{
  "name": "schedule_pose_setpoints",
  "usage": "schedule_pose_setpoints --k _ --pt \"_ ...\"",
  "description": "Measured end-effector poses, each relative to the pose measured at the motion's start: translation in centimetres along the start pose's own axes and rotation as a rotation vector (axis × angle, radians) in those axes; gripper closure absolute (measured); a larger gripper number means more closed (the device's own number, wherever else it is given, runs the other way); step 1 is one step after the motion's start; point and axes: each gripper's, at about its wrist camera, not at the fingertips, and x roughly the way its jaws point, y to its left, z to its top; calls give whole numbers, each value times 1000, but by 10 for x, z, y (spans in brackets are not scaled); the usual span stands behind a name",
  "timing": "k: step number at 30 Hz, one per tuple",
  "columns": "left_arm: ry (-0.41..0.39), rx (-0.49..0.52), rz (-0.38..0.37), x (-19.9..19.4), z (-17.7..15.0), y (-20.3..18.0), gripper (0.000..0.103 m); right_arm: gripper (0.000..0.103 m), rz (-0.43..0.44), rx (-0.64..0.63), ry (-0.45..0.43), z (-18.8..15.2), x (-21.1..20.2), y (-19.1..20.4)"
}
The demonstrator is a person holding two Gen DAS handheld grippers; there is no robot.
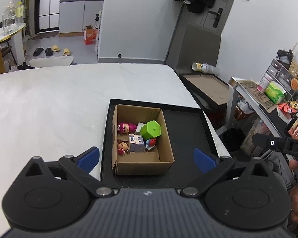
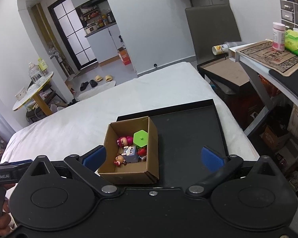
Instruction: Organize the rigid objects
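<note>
An open cardboard box (image 1: 164, 148) (image 2: 152, 150) stands in the left half of a black tray (image 1: 186, 130) (image 2: 186, 136) on a white bed. Inside lie a green hexagonal container (image 1: 151, 129) (image 2: 141, 137), a pink-haired figurine (image 1: 126, 128) (image 2: 125, 140), a lilac cube toy (image 1: 137, 143) (image 2: 131, 153), a small brown-haired doll (image 1: 122, 147) (image 2: 119, 160) and a red and blue toy (image 1: 151, 142) (image 2: 142, 151). My left gripper (image 1: 147, 158) hangs open above the box's near side, nothing between its blue pads. My right gripper (image 2: 153, 156) is open too, above the box and tray.
The white bed (image 1: 59, 103) (image 2: 89, 115) stretches away to the left and back. A framed board (image 1: 208, 87) (image 2: 228, 73) and a cluttered shelf unit (image 1: 268, 103) (image 2: 278, 55) stand at the right. A hand (image 1: 297, 204) holds the other gripper's handle at the right edge.
</note>
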Motion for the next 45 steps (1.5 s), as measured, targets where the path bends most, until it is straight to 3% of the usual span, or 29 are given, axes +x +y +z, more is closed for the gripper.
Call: schedule_pose_setpoints --k 17,45 --pt "-17 47 11 -24 -12 -9 1 0 14 -106 64 -14 -14 26" --pt "-45 92 28 -48 -12 -11 1 0 30 -117 89 -12 -22 33"
